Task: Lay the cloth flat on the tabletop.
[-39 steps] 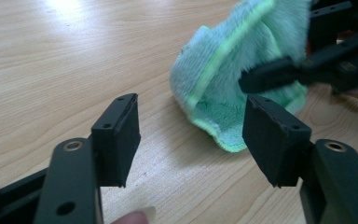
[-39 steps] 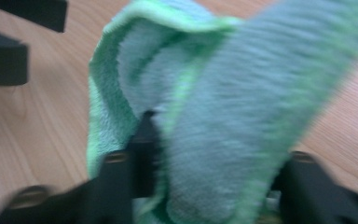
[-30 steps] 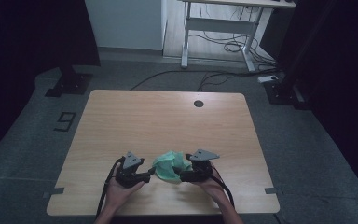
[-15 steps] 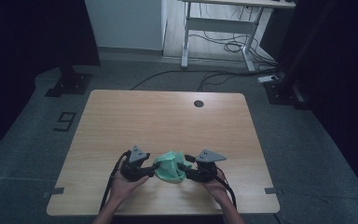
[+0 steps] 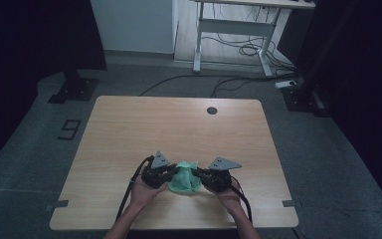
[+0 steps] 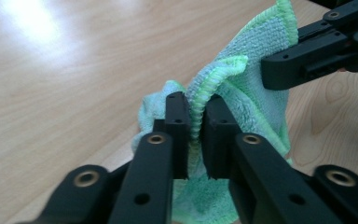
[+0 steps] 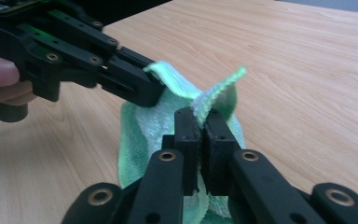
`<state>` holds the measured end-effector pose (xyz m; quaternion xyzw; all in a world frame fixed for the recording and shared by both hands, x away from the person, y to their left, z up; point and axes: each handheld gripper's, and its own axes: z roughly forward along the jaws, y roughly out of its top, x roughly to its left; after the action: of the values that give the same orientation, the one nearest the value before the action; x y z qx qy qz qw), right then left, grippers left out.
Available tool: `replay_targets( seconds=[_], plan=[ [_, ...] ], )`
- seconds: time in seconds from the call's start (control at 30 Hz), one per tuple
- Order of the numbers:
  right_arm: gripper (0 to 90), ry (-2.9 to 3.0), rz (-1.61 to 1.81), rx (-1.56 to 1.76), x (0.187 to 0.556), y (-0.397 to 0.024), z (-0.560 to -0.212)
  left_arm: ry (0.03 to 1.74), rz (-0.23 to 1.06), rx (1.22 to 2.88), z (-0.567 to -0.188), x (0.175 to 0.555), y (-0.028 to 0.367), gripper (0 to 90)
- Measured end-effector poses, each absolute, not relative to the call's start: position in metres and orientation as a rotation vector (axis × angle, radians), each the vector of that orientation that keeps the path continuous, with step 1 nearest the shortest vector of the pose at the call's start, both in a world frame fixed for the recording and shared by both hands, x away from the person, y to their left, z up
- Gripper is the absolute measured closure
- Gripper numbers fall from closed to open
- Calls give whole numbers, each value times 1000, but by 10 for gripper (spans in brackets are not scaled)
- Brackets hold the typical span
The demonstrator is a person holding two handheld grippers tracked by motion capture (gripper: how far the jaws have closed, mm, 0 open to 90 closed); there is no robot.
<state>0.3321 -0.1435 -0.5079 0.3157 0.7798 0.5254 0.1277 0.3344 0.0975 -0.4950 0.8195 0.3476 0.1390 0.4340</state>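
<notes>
Small green terry cloth with a brighter stitched hem [image 5: 183, 178], bunched up on the light wooden table [image 5: 179, 124], directly between the two grippers and touching both. From the left gripper [image 6: 196, 126], cloth straight ahead, hem running upright between the jaws and folding over above them; from the right gripper [image 7: 201, 122], likewise dead ahead, a hemmed corner standing up just beyond the tips. Neither hand nearer than the other: each at an opposite edge of the same bundle, jaws pointing inward toward one another, the opposite gripper visible just past the cloth in each gripper view. Both pairs of jaws just closed, now clenched on fabric with only the pinched hem between the pads. Left gripper [image 5: 161, 173] grasping one edge, right gripper [image 5: 214, 177] grasping the other, bulk of the cloth sagging to the table below the two grips. Long axis of the bundle hard to call while crumpled; likely along the line joining the grippers once stretched. Probable next step: drawing the grips apart and upward to spread the cloth, slack in the middle being what needs taking up.
</notes>
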Motion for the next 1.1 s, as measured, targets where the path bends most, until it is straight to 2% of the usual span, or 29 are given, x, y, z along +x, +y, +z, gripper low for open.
replay_targets(
  seconds=[0.13,0.27,0.5,0.53,1.1],
  plan=[
    [872,2238,1519,924,332,-147,-507,857,370,1968,-487,328,108,846],
    [876,2143,1530,983,330,-168,-499,870,355,1868,-470,323,128,852],
    [877,2071,1536,1007,329,-182,-492,879,372,1811,-461,319,147,858],
    [876,2061,1543,1011,329,-187,-491,868,343,1788,-459,318,152,858],
    [862,1958,1644,943,301,-202,-445,743,229,1719,-432,300,157,853]
  ],
)
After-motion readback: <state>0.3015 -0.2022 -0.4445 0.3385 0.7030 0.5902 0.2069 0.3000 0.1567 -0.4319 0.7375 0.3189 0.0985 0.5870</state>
